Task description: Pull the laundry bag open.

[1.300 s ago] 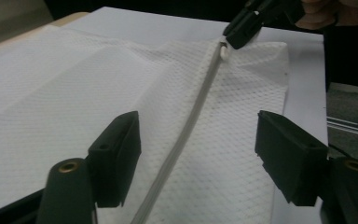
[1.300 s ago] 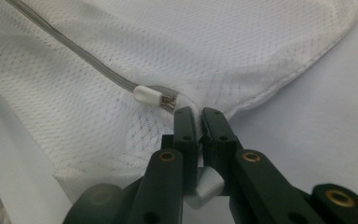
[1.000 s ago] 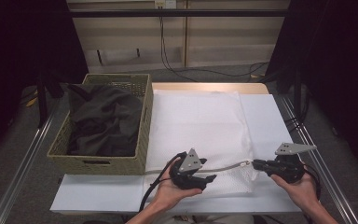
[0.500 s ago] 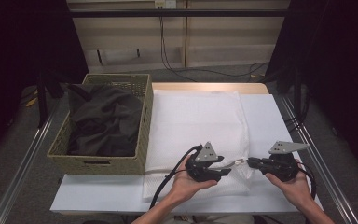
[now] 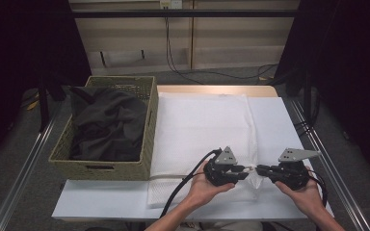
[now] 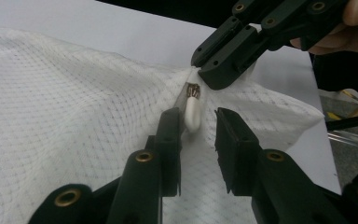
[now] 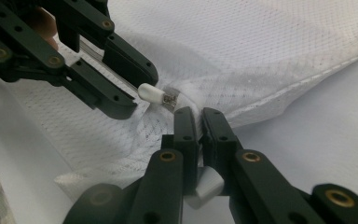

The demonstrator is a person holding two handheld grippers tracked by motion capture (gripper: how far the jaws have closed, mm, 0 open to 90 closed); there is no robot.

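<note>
A white mesh bag (image 5: 202, 125) lies flat on the white table top (image 5: 279, 120). Its white zipper pull (image 6: 193, 112) sticks up from a bunched corner near the front edge. My right gripper (image 7: 198, 115) is shut on the mesh fabric (image 7: 261, 56) just beside the pull (image 7: 151, 93). My left gripper (image 6: 199, 119) faces it from the left, its jaws just closing around the pull. The pull rests against one pad, with a gap to the other. In the high view the left gripper (image 5: 247, 168) and right gripper (image 5: 261, 169) meet tip to tip.
A woven basket (image 5: 147, 144) holding dark cloth (image 5: 106, 125) stands on the table's left side, beside the bag. Cables trail from both grippers toward the front edge. Metal rails run along both sides of the table.
My left gripper has moved right along the bag's front edge until its tips reach the right gripper, and its jaws have narrowed. The right gripper has stayed where it was.
</note>
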